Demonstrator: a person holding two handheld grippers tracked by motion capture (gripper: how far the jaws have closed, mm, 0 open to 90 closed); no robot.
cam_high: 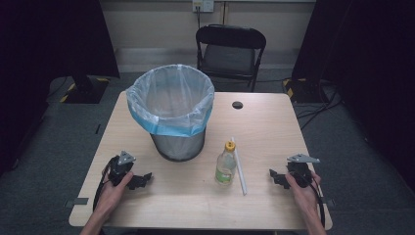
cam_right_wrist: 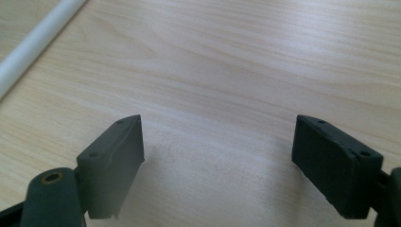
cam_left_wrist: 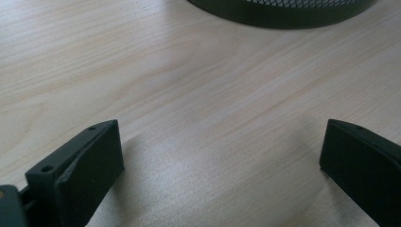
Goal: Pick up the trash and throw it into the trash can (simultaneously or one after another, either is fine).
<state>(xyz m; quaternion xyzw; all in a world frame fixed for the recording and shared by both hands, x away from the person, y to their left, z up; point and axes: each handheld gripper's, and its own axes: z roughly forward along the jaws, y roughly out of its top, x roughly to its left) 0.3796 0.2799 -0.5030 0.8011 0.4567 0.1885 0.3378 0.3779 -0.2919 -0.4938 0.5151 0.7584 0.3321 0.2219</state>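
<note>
Both grippers, the left gripper (cam_high: 143, 180) and the right gripper (cam_high: 275, 177), rest on the table (cam_high: 264, 132) with jaws apart and empty, so the bottle (cam_high: 225, 164) and white stick (cam_high: 240, 169) between them still wait outside the far bin (cam_high: 171, 110).

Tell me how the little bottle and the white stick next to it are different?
The bottle stands upright, while the white stick lies flat on the table. The bottle is clear with a yellow cap and a label; the white stick is plain white all over. The bottle is fat and short; the white stick is thin and long. Both sit side by side in front of the bin, and no gripper is touching either one.
</note>
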